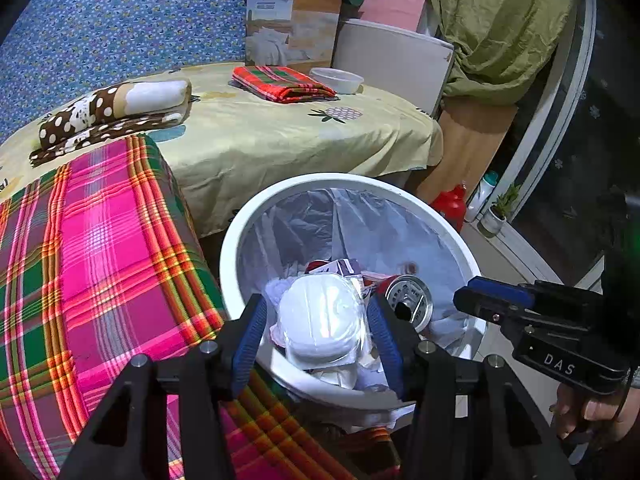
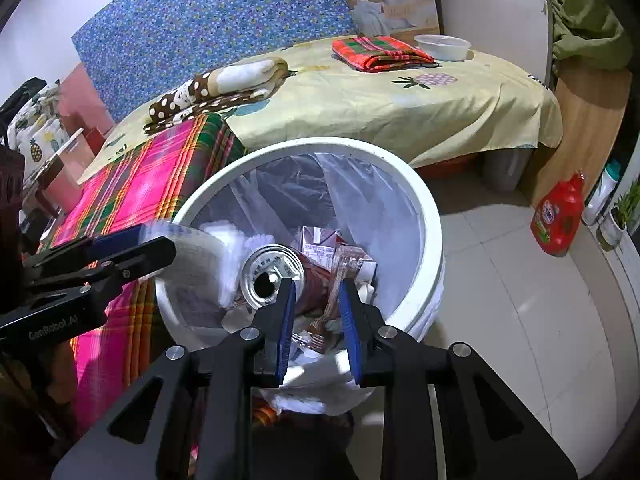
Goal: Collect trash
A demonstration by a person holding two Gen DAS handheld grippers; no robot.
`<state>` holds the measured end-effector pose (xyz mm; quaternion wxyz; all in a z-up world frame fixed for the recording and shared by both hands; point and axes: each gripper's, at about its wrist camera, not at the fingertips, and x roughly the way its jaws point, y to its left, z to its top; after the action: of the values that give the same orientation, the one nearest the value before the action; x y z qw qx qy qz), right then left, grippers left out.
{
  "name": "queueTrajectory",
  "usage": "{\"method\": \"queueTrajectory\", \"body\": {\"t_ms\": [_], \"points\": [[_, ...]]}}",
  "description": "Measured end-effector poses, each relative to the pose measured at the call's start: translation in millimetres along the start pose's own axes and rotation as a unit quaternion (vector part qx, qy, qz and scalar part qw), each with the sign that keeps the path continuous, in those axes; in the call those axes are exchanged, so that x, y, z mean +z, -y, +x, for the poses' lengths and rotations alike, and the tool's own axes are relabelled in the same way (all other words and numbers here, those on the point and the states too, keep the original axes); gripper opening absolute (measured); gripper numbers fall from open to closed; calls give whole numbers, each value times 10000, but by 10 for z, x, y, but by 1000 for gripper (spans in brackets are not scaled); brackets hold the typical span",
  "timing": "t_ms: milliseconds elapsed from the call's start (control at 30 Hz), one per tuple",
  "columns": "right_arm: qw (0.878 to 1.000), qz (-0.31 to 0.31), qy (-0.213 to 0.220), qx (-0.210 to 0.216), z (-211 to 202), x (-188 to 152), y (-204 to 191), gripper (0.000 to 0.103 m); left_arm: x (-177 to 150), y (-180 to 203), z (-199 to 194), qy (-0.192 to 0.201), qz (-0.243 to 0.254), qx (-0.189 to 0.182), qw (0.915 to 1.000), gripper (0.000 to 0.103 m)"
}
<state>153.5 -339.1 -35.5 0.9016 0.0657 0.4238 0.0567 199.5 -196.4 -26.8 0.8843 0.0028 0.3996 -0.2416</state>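
A white bin (image 1: 340, 178) (image 2: 320, 144) with a clear liner stands beside the bed and holds several pieces of trash. My left gripper (image 1: 316, 302) (image 2: 164, 240) hangs over its near rim, shut on a white bundle wrapped in clear plastic (image 1: 324, 320) (image 2: 196, 260), which looks blurred in the right wrist view. My right gripper (image 2: 317, 284) (image 1: 460, 300) is over the bin's right side, partly open, its pads pressing on nothing. A silver-topped drink can (image 2: 268, 268) (image 1: 412, 296) lies in the bin just past its fingertips. Behind the can rests a maroon carton (image 2: 320, 240).
A pink plaid cloth (image 1: 100, 240) covers the bed edge left of the bin. On the yellow sheet (image 1: 280, 140) lie folded blankets and a plastic bowl (image 1: 336, 80). A red detergent bottle (image 2: 558, 216) stands on the tiled floor (image 2: 500, 280) to the right. A hand (image 1: 580, 412) grips the right tool.
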Motion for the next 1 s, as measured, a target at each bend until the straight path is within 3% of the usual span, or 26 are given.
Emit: {"method": "queueTrajectory", "body": {"t_ms": [367, 567, 1000], "points": [[9995, 19, 317, 90, -178, -23, -129, 36, -74, 1, -220, 169, -43, 56, 9998, 55], [9987, -47, 472, 209, -299, -85, -282, 47, -195, -59, -456, 298, -137, 204, 9993, 55], [9965, -358, 667, 349, -525, -291, -680, 49, -511, -148, -1054, 682, -265, 707, 9948, 55]]}}
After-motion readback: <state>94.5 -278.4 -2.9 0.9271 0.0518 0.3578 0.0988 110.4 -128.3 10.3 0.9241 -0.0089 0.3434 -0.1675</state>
